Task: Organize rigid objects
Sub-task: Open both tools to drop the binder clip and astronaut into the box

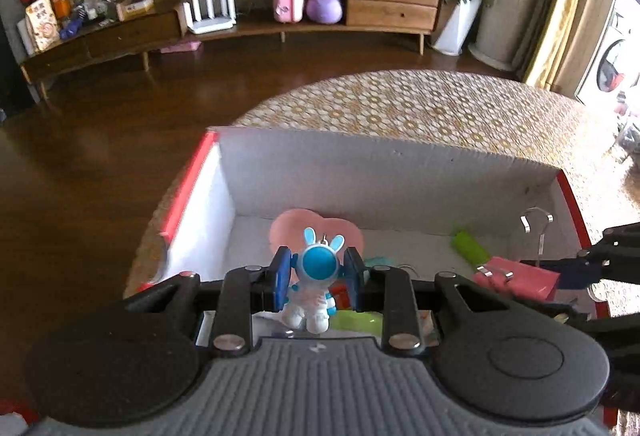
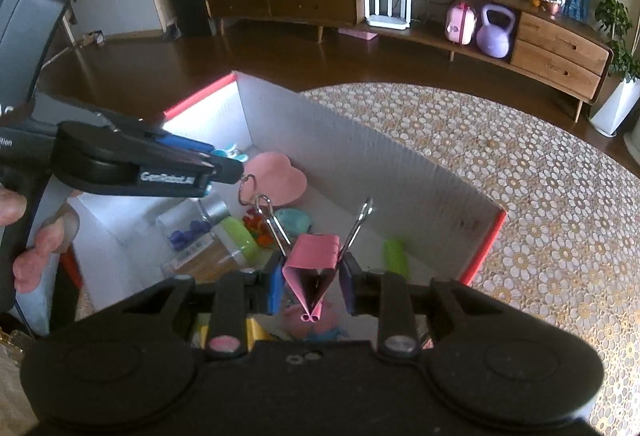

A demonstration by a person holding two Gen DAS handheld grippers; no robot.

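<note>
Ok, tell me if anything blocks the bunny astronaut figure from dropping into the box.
Nothing visible blocks it. The left gripper holds the bunny astronaut figure over the open box; below lie a pink heart and other small items.

Can't make out the toys (image 2: 316, 328) under the pink clip (image 2: 310, 272), too blurry, half hidden behind the right gripper (image 2: 310, 286).
</note>
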